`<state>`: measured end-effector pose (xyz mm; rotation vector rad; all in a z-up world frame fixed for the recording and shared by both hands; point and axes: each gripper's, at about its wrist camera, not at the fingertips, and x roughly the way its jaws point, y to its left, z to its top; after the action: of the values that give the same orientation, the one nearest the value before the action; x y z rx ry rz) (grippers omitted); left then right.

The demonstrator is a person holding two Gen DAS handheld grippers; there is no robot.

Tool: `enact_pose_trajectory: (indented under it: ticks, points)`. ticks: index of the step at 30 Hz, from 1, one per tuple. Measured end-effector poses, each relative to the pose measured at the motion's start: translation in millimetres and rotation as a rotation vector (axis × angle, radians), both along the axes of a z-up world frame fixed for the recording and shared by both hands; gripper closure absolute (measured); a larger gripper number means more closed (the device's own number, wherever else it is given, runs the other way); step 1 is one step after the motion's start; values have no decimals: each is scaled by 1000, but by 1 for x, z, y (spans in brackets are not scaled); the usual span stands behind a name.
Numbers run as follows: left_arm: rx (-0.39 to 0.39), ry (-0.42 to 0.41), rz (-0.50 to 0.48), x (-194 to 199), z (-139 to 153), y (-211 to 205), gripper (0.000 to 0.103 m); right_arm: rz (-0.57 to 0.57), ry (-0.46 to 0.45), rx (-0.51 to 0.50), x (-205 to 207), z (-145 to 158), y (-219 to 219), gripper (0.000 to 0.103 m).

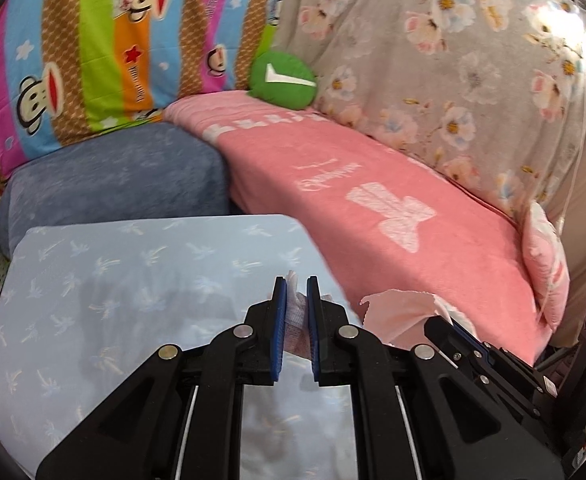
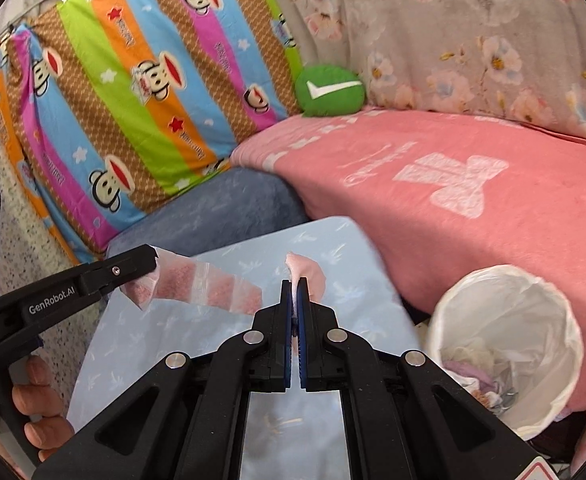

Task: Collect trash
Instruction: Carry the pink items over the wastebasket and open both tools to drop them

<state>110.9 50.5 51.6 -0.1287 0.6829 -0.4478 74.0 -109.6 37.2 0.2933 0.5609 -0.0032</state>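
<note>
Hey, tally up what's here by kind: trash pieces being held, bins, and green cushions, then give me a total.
Trash pieces held: 2, a clear bag in the left gripper and a pink scrap in the right gripper
Bins: 1
Green cushions: 1
Total: 4

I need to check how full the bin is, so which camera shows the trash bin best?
The right wrist view. There the white-lined trash bin sits at lower right beside the pink blanket, its mouth open to the camera, with crumpled trash visible at the bottom. The left wrist view does not show the bin at all.
</note>
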Motion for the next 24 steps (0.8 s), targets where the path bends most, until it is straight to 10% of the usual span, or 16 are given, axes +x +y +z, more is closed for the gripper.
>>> enact_pose_trajectory:
  ticks: [24]
  points:
    - [5,-3,-331,-40,12,-161,91,-263,-31,9,-76,8,-158,101]
